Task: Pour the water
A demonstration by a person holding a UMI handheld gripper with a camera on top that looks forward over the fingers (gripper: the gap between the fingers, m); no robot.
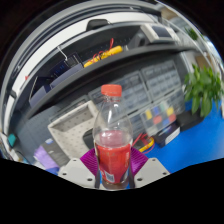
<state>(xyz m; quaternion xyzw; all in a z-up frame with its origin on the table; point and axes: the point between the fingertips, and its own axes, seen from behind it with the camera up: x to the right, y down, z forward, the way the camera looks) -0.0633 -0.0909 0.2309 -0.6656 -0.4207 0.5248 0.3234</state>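
A clear plastic bottle (pixel 112 140) with an orange-red cap and red liquid in its lower half stands upright between my fingers. My gripper (pixel 112 172) is shut on the bottle, with both purple pads (pixel 88 160) pressed against its sides at the level of the liquid. The bottle's base is hidden below the fingers. The scene behind is tilted, so the bottle appears lifted off the blue table (pixel 190 150).
Behind the bottle sits a white mesh basket (pixel 70 125) and small colourful items (pixel 160 125) on the blue table. A green plant (pixel 205 88) stands to the right. Shelves with boxes and an orange tool (pixel 105 55) lie farther back.
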